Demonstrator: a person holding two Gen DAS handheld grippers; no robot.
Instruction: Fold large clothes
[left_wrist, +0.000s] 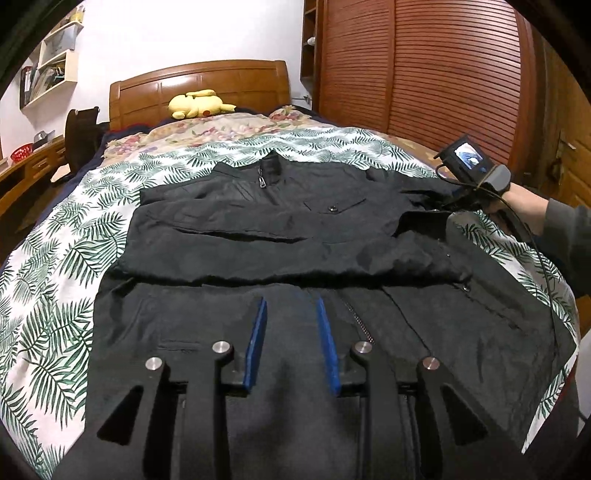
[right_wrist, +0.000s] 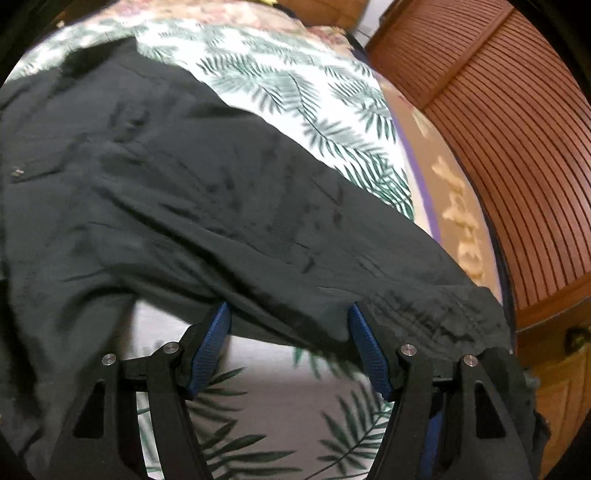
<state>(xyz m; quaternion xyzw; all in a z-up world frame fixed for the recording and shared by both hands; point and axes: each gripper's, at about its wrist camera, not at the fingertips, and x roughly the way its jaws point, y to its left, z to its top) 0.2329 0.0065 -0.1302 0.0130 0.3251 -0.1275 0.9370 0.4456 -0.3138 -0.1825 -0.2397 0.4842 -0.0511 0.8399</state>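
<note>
A black zip-up jacket (left_wrist: 280, 236) lies front-up on the bed, collar toward the headboard, its upper half overlapping the lower half at a crosswise fold. My left gripper (left_wrist: 291, 306) hovers over the jacket's lower part by the zipper, its blue pads (left_wrist: 258, 343) a small gap apart with nothing pinched. At the jacket's right side a person's hand (left_wrist: 524, 206) holds my right gripper (left_wrist: 452, 203) at the sleeve. In the right wrist view the right gripper (right_wrist: 289, 310) stands wide open, and the sleeve (right_wrist: 369, 280) runs across in front of its tips without being pressed.
The bed carries a palm-leaf sheet (left_wrist: 55, 258) over a floral quilt. A yellow plush toy (left_wrist: 199, 104) lies by the wooden headboard (left_wrist: 199, 79). A slatted wooden wardrobe (left_wrist: 443, 74) stands close on the right, with wall shelves (left_wrist: 55, 62) and a desk (left_wrist: 29, 162) on the left.
</note>
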